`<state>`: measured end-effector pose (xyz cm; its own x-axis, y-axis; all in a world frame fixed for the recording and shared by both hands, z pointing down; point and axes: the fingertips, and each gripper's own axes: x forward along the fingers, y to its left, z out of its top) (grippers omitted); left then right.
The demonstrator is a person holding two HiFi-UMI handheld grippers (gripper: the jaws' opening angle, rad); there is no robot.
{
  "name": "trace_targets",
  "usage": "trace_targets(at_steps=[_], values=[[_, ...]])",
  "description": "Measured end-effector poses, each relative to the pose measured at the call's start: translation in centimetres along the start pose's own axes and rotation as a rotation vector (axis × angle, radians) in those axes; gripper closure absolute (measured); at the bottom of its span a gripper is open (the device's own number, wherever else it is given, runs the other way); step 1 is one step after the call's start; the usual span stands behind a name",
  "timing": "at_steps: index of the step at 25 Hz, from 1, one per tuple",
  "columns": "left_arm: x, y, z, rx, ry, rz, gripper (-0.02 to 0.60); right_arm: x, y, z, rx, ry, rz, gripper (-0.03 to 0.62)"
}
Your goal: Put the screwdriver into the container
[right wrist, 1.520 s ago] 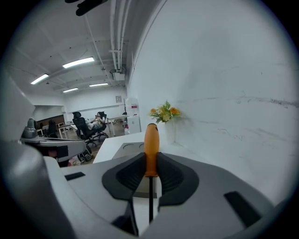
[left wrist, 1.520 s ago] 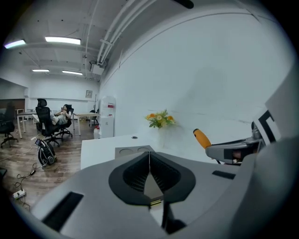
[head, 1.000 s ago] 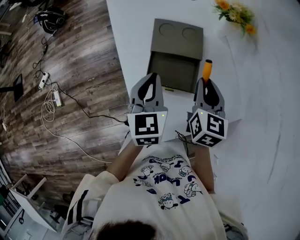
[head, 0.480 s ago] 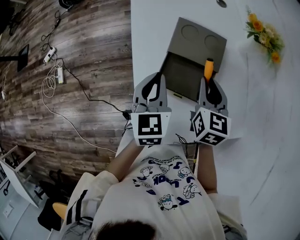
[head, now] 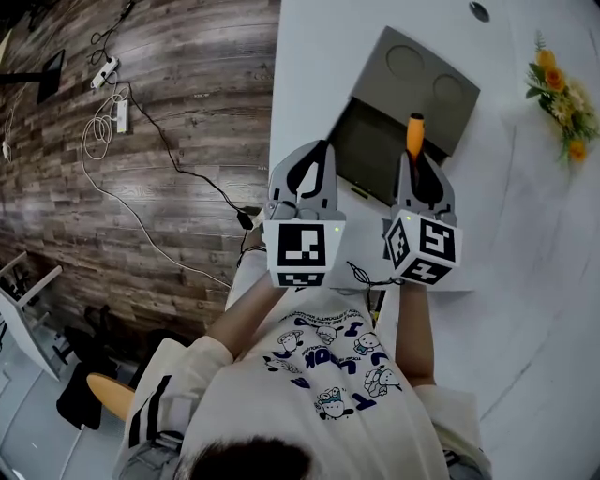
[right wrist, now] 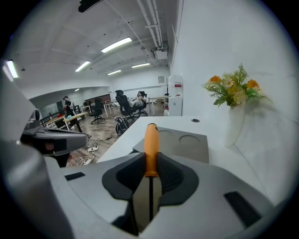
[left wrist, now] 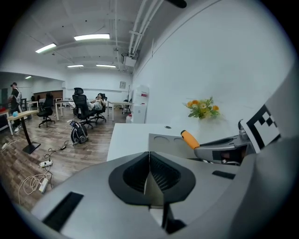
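My right gripper [head: 413, 164] is shut on the screwdriver, whose orange handle [head: 413, 136] sticks out forward past the jaws. In the right gripper view the handle [right wrist: 150, 147] stands between the pads and the thin shaft [right wrist: 150, 198] runs back between them. The handle hangs over the right part of the grey container's open recess [head: 367, 150]. The container [right wrist: 187, 142] has a raised far part with two round hollows [head: 427, 77]. My left gripper [head: 322, 150] is shut and empty, level with the container's near left corner. Its pads meet in the left gripper view [left wrist: 149, 163].
The container sits on a white table [head: 534, 253] near its left edge, beyond which lie wooden floor and cables [head: 108, 122]. A white vase of orange flowers [head: 561, 98] stands at the far right. A small round hole [head: 480, 11] is behind the container.
The head view has swung, so the table shows further right. Relative to the container, my right gripper has moved left: the orange handle was off its right side and now hangs over it.
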<state>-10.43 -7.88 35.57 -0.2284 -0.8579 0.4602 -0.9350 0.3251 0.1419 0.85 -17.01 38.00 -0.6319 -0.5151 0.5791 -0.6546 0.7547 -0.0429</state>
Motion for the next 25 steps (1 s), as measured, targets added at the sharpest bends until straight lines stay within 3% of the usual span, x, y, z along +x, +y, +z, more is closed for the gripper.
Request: trace_targets(at_steps=[25], values=[[4.1,2.2,-5.4,-0.080,0.113,0.109,0.563,7.3,2.1,-6.3,-0.122,0.216,0.224,0.502]])
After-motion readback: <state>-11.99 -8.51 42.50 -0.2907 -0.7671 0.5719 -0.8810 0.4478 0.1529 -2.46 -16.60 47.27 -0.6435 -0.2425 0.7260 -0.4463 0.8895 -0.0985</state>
